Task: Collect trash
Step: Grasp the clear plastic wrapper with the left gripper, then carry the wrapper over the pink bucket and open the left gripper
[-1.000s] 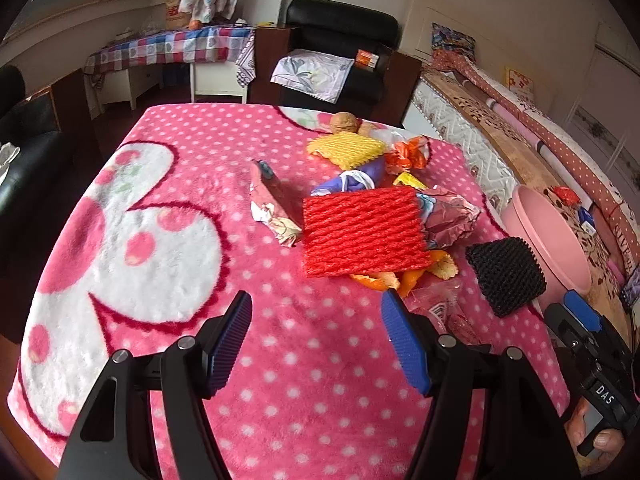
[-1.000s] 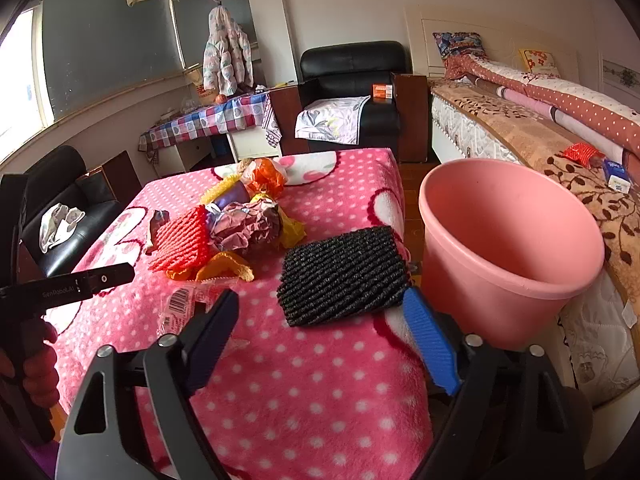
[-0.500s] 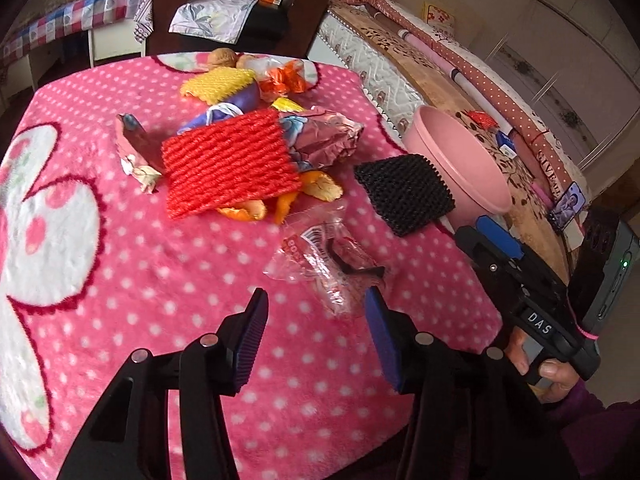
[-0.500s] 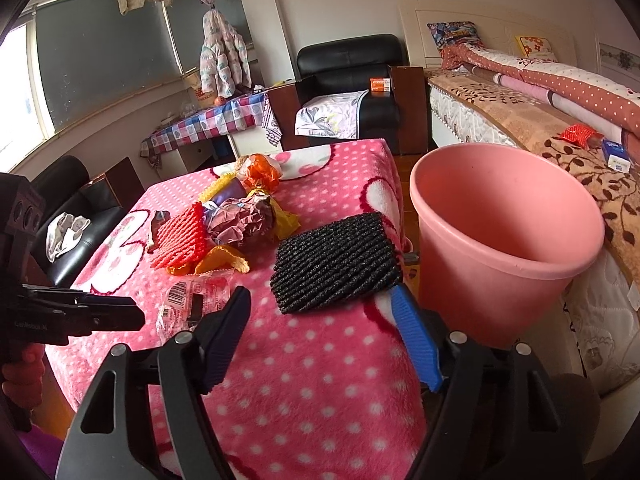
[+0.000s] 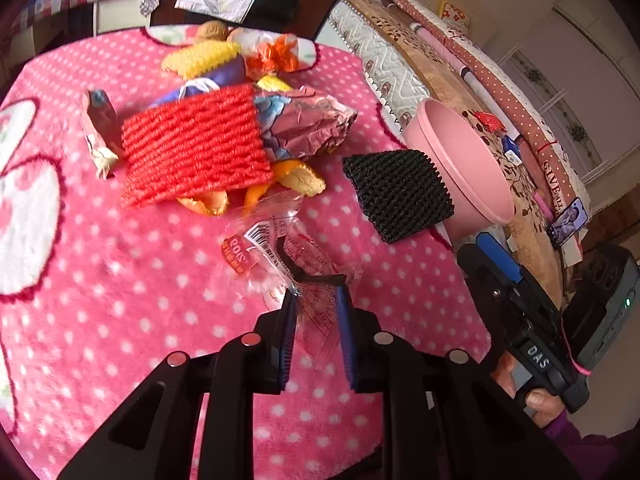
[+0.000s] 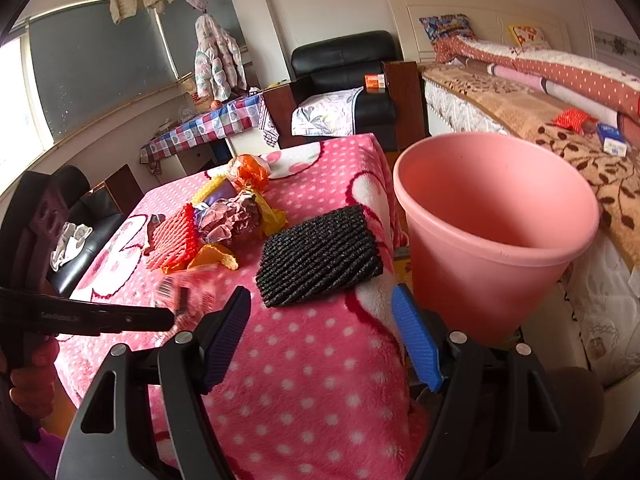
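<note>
A clear plastic wrapper (image 5: 280,256) with a barcode and orange label lies on the pink dotted blanket (image 5: 120,280). My left gripper (image 5: 316,300) is closed around its near end; it also shows in the right wrist view (image 6: 176,312). Behind it lie a red foam net (image 5: 192,148), a crumpled foil bag (image 5: 312,124), orange peel (image 5: 296,176) and a black foam net (image 5: 396,192). My right gripper (image 6: 320,312) is open and empty, just short of the black net (image 6: 320,252). A pink bucket (image 6: 492,232) stands right of the table.
More trash sits at the far end: a yellow foam net (image 5: 200,56), an orange wrapper (image 5: 276,54), a small foil pack (image 5: 100,120). A bed (image 6: 540,120) lies right of the bucket. A black armchair (image 6: 344,80) stands behind the table.
My left gripper moved forward and right onto the clear wrapper and its jaws closed on it. My right gripper edged closer to the black net and the bucket.
</note>
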The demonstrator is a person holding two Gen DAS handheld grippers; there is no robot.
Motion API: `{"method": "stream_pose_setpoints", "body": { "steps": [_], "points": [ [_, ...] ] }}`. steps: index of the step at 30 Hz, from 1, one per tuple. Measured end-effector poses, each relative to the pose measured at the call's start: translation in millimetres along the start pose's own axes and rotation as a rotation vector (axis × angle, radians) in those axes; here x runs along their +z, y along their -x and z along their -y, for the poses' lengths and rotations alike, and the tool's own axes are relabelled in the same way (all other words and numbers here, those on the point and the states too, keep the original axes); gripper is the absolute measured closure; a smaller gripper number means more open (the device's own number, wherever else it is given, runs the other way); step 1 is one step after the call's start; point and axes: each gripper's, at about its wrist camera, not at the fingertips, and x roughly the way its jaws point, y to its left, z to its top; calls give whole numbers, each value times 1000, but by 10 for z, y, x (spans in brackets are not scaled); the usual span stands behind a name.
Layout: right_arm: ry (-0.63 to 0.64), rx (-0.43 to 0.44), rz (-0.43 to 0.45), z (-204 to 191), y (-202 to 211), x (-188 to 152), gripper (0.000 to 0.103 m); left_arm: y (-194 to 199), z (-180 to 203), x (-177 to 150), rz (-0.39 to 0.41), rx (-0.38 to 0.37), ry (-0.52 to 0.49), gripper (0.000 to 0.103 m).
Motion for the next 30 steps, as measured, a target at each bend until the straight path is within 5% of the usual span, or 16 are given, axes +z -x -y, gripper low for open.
{"method": "stream_pose_setpoints", "body": {
  "steps": [10,19,24,30],
  "points": [
    [-54,33,-34,191,-200,184,30,402,68,-10,143,14,-111,86],
    [-75,28,-153,229,-542,279,58,387,58,16,158,23,-134,86],
    [-125,26,-137,295,-516,285,89,366,27,48,159,19,-127,86],
    [-130,78,-74,304,-331,314,92,363,76,83,171,21,-137,86]
  ]
}}
